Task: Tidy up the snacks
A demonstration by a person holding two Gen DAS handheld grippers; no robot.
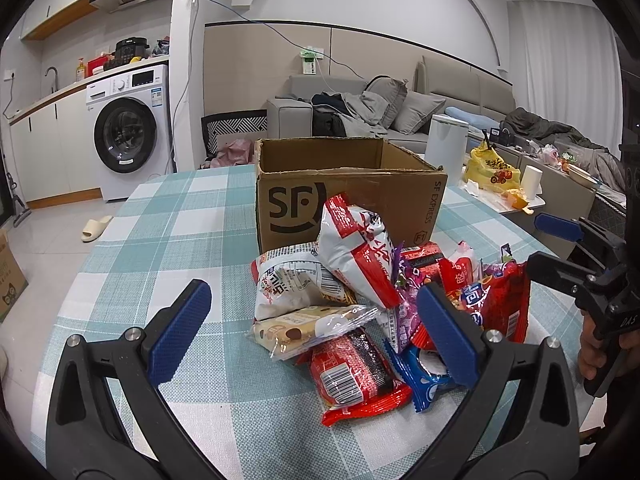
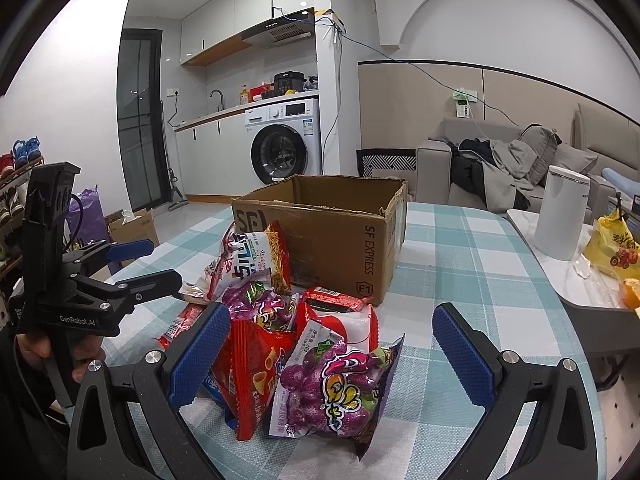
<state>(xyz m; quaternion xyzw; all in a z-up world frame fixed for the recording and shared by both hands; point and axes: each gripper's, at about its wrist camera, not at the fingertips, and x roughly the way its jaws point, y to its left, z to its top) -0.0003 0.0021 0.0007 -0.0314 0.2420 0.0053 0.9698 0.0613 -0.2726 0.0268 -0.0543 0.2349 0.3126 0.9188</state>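
Note:
A heap of snack packets lies on the checked tablecloth in front of an open brown SF Express cardboard box. My left gripper is open and empty, its jaws spread around the near side of the heap above a beige biscuit packet and a red packet. My right gripper is open and empty, jaws spread around a purple grape candy bag and a red chip bag. The box stands just behind the heap. Each gripper shows in the other's view, open: the right, the left.
The table has a teal and white checked cloth. A side table on the right holds a white canister and a yellow bag. A sofa, a washing machine and kitchen counter stand beyond.

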